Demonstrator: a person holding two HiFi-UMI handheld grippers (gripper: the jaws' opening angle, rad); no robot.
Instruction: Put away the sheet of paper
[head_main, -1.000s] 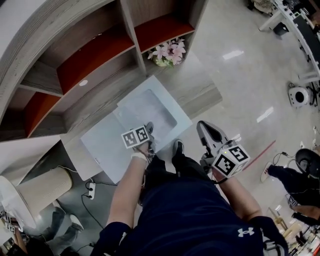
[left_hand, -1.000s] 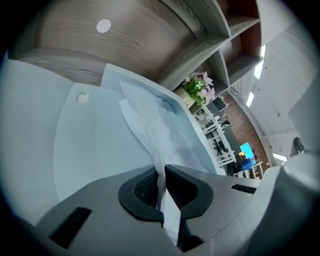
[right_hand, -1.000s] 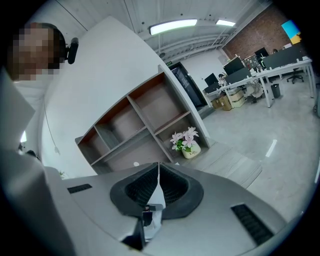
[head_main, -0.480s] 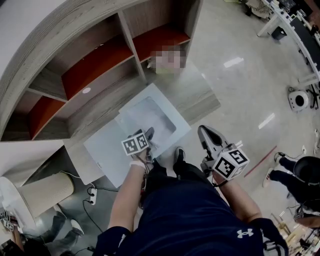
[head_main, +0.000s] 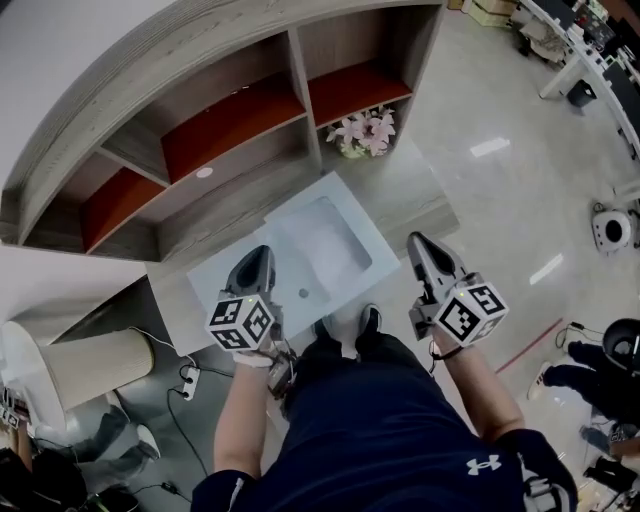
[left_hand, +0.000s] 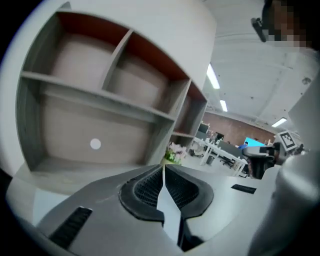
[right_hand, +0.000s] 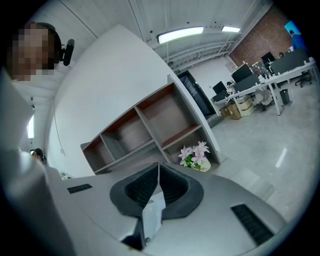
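The left gripper (head_main: 258, 262) has risen off the pale folder (head_main: 230, 285) and hangs over the front edge of the ledge (head_main: 425, 195), its jaws just closed tip to tip on nothing. The sheet of paper (head_main: 330, 240) shows whitish through the folder's window, flat at mid-ledge; shelves (head_main: 230, 125) stand behind, flowers (head_main: 367, 130) at the ledge's right end, open floor (head_main: 520, 200) to the right. The right gripper (head_main: 418, 243), off the folder's right corner, is pinched together and empty
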